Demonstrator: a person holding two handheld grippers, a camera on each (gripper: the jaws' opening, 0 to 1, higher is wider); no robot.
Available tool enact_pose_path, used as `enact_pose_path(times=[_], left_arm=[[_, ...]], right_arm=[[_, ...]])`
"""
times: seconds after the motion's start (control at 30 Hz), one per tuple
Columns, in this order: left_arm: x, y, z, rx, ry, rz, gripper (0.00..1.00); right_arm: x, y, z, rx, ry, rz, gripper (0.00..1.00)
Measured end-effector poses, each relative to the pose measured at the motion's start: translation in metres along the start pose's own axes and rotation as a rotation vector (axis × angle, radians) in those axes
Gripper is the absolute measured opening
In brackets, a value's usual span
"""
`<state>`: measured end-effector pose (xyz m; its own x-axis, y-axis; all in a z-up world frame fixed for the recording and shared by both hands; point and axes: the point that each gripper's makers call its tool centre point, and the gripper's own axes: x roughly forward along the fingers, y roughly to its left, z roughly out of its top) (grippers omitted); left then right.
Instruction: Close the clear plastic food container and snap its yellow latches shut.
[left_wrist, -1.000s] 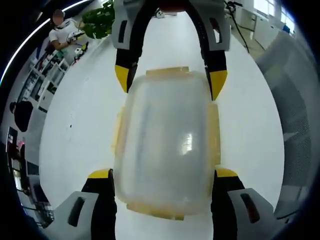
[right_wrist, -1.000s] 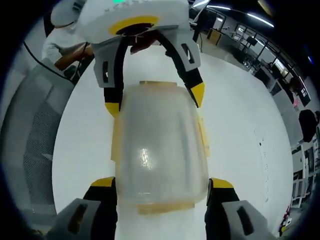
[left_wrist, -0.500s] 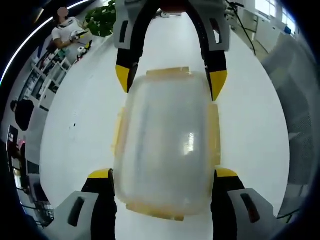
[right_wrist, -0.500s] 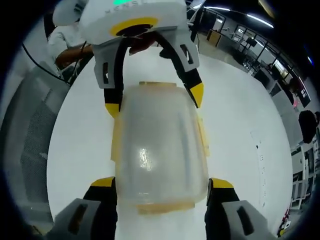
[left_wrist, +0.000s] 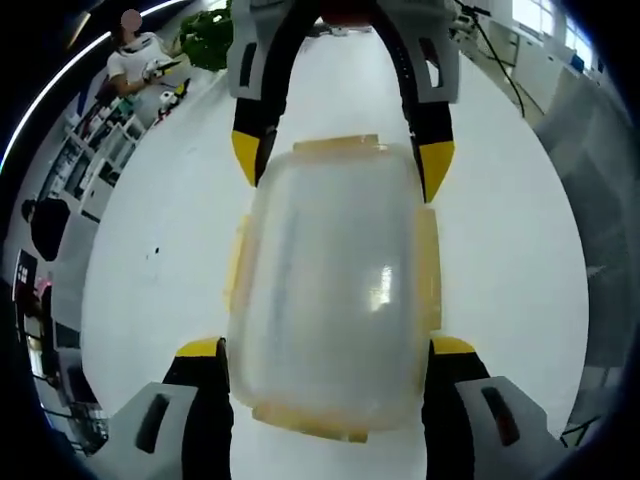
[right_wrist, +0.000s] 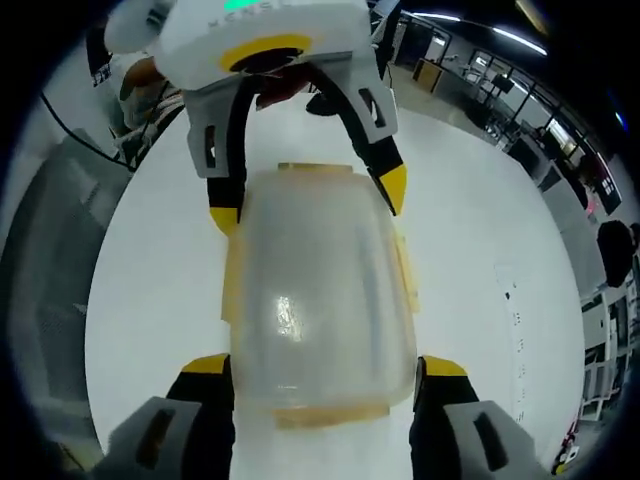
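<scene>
The clear plastic food container lies lid-up over the white table, with pale yellow latches along its edges. My left gripper is shut on its near end, a yellow-tipped jaw pressed against each side. My right gripper reaches in from the far side and is shut on the opposite end. In the right gripper view the same container sits between the right gripper at the bottom and the left gripper at the top. I cannot tell whether the latches are snapped down.
A grey mesh chair stands beside the table and appears again as the chair in the right gripper view. A person in white and a green plant are beyond the far end. Shelves line one side.
The background has slid a little in both views, so both hands have shifted together. The container keeps its place between the jaws and both grips are unchanged.
</scene>
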<state>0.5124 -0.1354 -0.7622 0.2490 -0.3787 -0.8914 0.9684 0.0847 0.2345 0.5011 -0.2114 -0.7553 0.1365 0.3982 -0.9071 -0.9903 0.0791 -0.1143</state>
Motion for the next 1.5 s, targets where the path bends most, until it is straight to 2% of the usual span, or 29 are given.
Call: enact_pose_path(times=[0.5,1.03,1.2,1.4,1.47,1.5], left_arm=[[0.005,0.015,-0.001,0.02,0.012,0.016,0.77],[0.006,0.017,0.0,0.002,0.006,0.017,0.77],[0.005,0.015,-0.003,0.067,0.017,0.037,0.77],[-0.004,0.015,-0.001,0.028,-0.005,0.053,0.77],[-0.007,0.011,0.003,-0.028,-0.047,0.038,0.77],[-0.009,0.012,0.001,-0.032,-0.043,0.046,0.77]], right_arm=[[0.002,-0.013,0.001,0.018,-0.003,-0.006,0.71],[0.002,-0.017,0.001,0.002,-0.009,-0.006,0.72],[0.0,-0.014,0.001,0.009,-0.029,-0.018,0.73],[-0.007,-0.013,0.002,0.055,-0.076,-0.06,0.79],[-0.011,-0.012,0.002,0.066,-0.088,-0.068,0.8],[-0.013,-0.012,0.002,0.071,-0.097,-0.076,0.81]])
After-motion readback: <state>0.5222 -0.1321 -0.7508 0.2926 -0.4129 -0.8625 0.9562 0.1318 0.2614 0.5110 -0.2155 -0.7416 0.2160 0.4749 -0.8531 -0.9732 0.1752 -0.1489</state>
